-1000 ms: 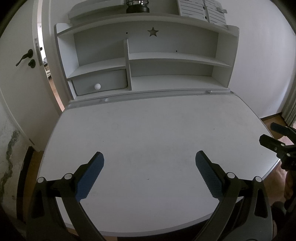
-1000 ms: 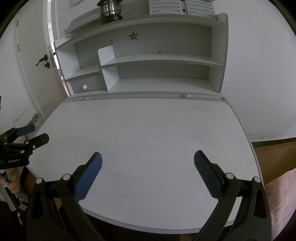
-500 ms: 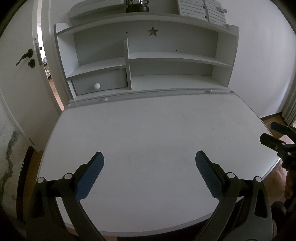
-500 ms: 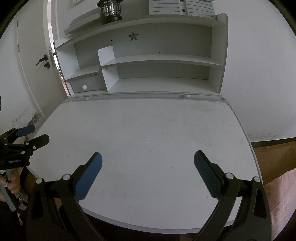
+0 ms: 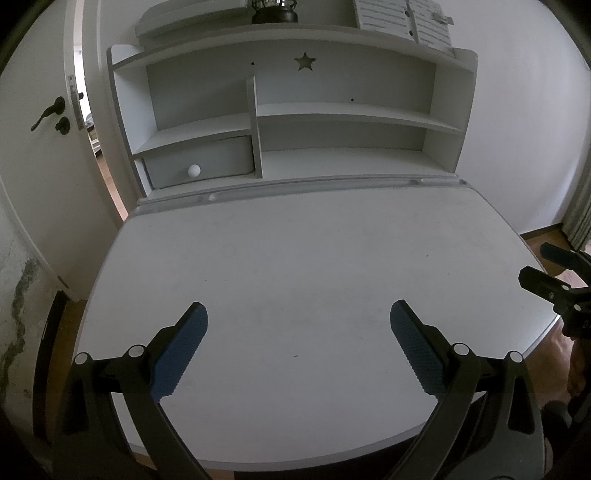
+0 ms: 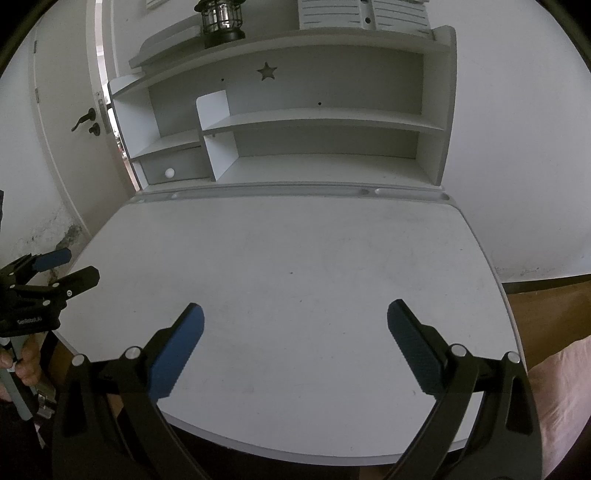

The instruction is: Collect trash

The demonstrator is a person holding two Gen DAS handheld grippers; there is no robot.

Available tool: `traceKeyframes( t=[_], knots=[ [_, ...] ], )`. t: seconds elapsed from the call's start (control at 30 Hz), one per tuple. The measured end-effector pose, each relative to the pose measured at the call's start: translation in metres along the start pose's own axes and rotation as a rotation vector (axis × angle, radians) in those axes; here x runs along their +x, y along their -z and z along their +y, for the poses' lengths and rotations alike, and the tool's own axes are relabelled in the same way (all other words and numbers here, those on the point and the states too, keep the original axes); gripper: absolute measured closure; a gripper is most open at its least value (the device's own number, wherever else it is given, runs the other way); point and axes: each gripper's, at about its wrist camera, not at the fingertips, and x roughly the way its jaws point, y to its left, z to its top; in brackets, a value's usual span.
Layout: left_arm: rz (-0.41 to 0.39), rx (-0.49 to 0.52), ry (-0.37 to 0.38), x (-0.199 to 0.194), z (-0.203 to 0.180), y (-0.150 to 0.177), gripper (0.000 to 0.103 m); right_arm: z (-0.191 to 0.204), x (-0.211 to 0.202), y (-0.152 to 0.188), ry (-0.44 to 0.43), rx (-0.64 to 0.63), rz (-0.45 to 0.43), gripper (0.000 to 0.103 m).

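Nothing has moved since the earlier frames. Left gripper [image 5: 298, 325]: jaws spread wide, empty, over the near table [image 5: 295, 266] edge, pointing toward the shelf unit [image 5: 288, 122]. Right gripper [image 6: 295, 325]: likewise. Trash: none in view. Drawer [image 5: 199, 164]: closed. Lantern [image 6: 221, 18]: on top.

Almost no change: the right gripper [image 5: 554, 273] (seen at the left wrist view's edge) drifted slightly down beside the tabletop [image 5: 295, 258]; fingers kept wide apart.
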Motion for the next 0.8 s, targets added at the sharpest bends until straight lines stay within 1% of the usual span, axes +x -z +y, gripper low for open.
traceKeyframes(
  t=[0.53,0.8],
  knots=[
    [-0.001,-0.009,0.0,-0.0008,0.0008,0.0004,0.007,-0.0017,-0.0001,0.0015,-0.004,-0.003,0.004,0.007],
    [-0.024,0.003,-0.005,-0.0043,-0.0002,-0.0005,0.007,-0.0018,-0.0002,0.0015,-0.003,-0.002,0.004,0.007]
  ],
)
